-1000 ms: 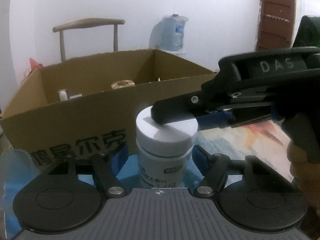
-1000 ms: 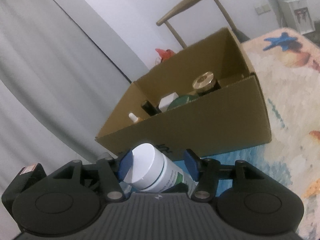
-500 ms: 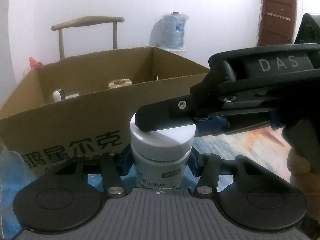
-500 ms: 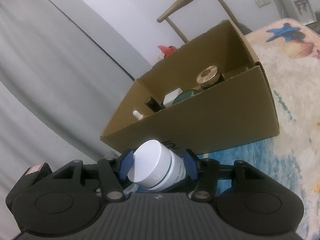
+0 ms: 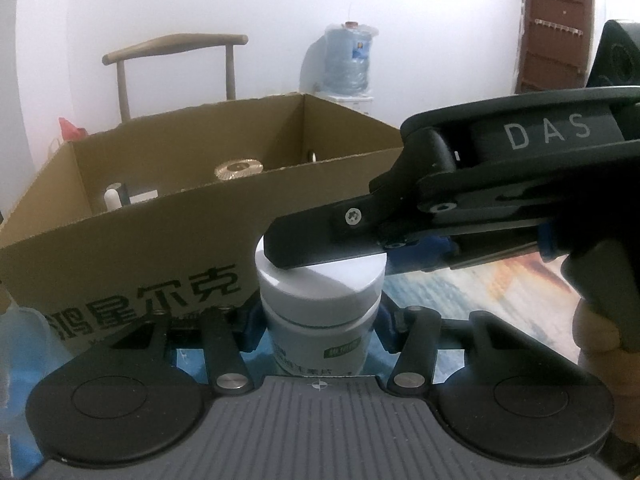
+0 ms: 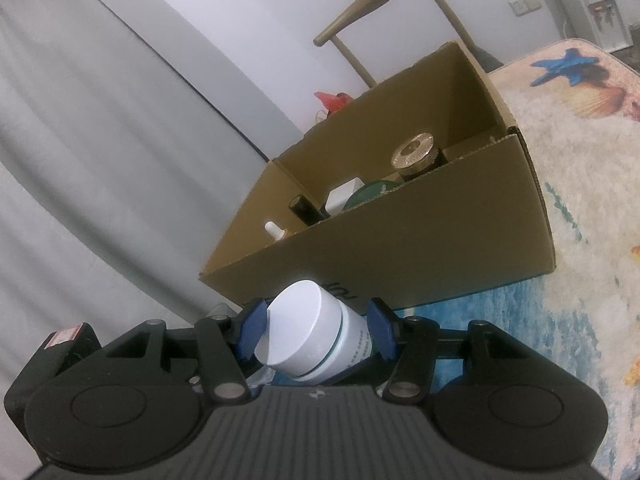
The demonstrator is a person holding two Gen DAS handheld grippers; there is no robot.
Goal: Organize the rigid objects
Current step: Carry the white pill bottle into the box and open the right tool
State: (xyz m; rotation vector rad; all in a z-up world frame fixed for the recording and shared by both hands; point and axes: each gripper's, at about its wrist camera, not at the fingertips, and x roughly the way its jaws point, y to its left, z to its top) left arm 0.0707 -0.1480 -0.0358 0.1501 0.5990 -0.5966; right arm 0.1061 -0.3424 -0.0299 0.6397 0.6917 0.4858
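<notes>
We read "DAS" in pale capitals on the right gripper (image 5: 324, 248) body. The cardboard box (image 5: 132, 248) carried large black Chinese characters, "鸿星尔克" (partly cut off). The white bottle (image 5: 320, 304) label bore small Chinese print, too blurred to read.

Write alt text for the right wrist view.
A white-capped white plastic bottle sits tilted between the right tool's blue pads. Behind it, an open brown cardboard box holds a gold-lidded jar and other small containers.

The bottle (image 5: 320, 304) stands on the desk (image 5: 472, 300), just near of the box (image 5: 132, 256). Inside the box sit several containers (image 6: 416, 156). A chair (image 5: 176, 64) stands behind it.
</notes>
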